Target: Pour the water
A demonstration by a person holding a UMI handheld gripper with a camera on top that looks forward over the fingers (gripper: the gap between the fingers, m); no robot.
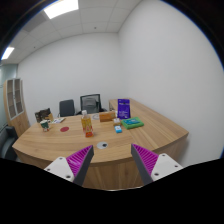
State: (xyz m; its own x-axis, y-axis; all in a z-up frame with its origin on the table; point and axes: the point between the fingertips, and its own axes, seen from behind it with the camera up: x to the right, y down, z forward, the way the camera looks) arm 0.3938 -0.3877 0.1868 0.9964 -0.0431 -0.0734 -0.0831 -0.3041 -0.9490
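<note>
My gripper [112, 158] hovers above the near end of a long wooden conference table [60, 140], open, with nothing between its purple-padded fingers [82, 160]. Beyond the fingers, toward the table's middle, stands an amber bottle-like container [87, 126]. A small dark round thing [102, 148], too small to identify, lies just ahead of the fingers. I cannot make out a cup for sure.
A purple upright box or sign [123, 108] and a green flat item [132, 125] sit to the right of the bottle. A brown box [106, 116] lies behind. Office chairs [90, 102] stand at the far side, a cabinet [13, 100] at the left wall.
</note>
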